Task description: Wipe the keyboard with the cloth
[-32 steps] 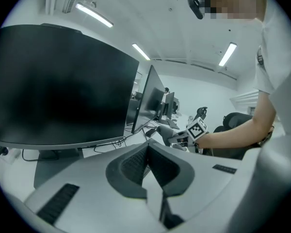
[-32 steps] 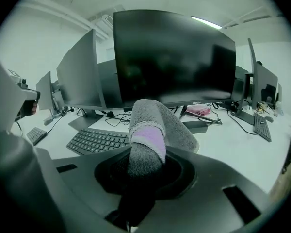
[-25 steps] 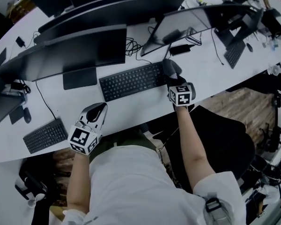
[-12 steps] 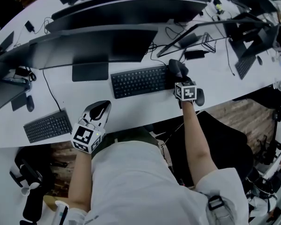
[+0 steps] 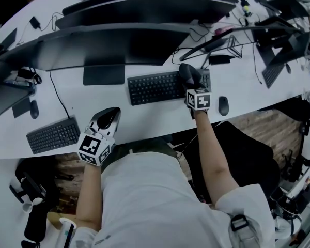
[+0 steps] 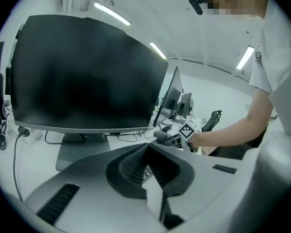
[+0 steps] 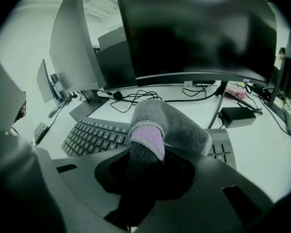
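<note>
As the right gripper (image 7: 149, 171) pinches its fingers tight on a bunched fold of the grey cloth (image 7: 172, 125), the free end drapes down onto the right-hand end of the keyboard (image 7: 89, 136). That's a wiping grip: wad out front, keys underneath. From above, cloth and gripper sit over that same right end, just in front of the big monitor (image 5: 119, 45), with the mouse (image 5: 223, 105) lying just beside them on the bench (image 5: 160, 120).

Over on the other side, the left gripper (image 6: 146, 152) has its fingers closed together on nothing. It hovers low near the bench's front edge, between this keyboard and a second keyboard (image 5: 53, 136) further left. I'd say it's parked clear because one gripper handles this job. Most keys lie uncovered to the left, so the cloth likely needs to sweep that way.
</note>
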Available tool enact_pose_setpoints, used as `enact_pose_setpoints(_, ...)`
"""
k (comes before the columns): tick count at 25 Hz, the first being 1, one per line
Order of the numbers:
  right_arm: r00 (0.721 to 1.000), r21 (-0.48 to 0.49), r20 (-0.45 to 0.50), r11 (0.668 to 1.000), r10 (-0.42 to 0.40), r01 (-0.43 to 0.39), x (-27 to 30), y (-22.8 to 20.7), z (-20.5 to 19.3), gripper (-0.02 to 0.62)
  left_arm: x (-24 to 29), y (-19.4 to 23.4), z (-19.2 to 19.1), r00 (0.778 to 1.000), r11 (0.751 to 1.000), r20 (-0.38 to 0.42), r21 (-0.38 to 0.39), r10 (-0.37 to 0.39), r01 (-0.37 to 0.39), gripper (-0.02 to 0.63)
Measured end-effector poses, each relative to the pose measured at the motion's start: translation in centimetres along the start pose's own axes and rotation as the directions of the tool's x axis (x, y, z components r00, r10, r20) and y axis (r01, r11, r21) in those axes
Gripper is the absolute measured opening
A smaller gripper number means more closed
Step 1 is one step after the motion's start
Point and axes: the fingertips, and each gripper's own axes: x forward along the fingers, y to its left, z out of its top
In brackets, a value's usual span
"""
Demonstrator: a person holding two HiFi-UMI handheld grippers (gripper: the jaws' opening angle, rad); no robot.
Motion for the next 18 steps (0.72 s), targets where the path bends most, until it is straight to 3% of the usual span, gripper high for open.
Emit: enact_pose_setpoints(18,0.986,-0.072,-0.021,0.983,0.165,-0.166,4.4,15.4,2.0,0.093,-2.6,3.4,-1.7,1.0,1.0,-0.006,-0.025,-0.006,0.006,0.002)
